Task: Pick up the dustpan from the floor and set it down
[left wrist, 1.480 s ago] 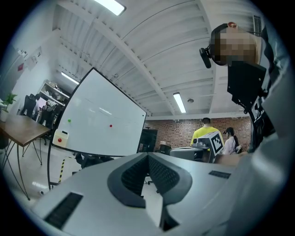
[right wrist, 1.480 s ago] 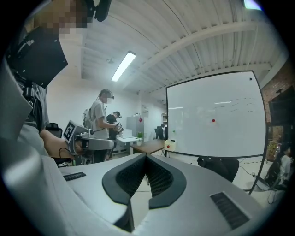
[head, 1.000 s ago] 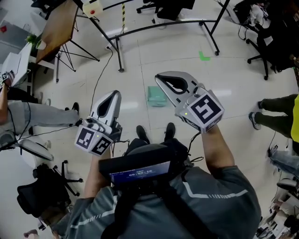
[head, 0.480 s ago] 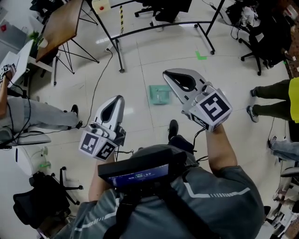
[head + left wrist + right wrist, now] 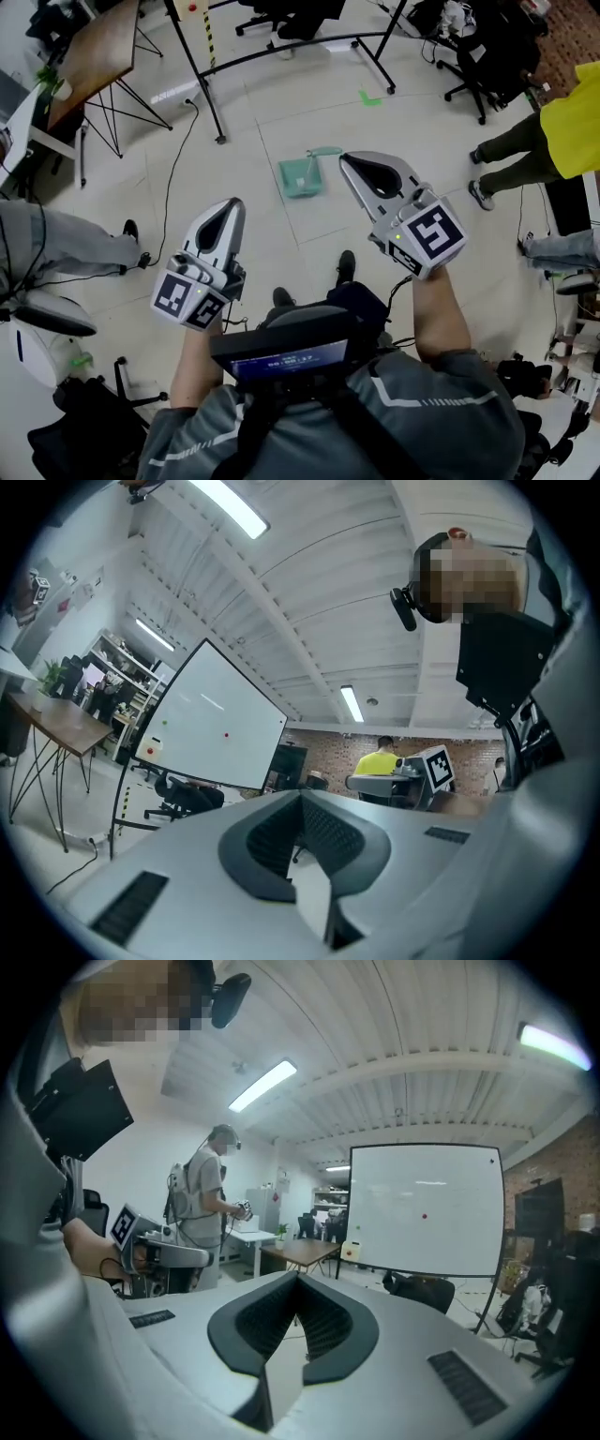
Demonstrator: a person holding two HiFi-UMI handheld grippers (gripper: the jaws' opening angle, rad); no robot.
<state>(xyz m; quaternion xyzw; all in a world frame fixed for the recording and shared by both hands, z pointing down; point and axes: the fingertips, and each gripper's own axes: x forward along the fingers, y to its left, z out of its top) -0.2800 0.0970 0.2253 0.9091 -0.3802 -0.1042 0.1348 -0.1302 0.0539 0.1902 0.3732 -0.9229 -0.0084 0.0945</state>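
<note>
Bright ceiling strip lights (image 5: 223,508); floor (image 5: 309,234) glare; fisheye edges dark, warped.

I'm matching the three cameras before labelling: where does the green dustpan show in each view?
Head view: the dustpan lies on the floor, just above the picture's middle.
Left gripper view: not in it.
Right gripper view: not in it.
Shared landmark: the wooden table, top left in the head view, at the left edge in the left gripper view, centre in the right gripper view.

green dustpan (image 5: 302,175), flat on tiled floor (image 5: 281,94)
</note>
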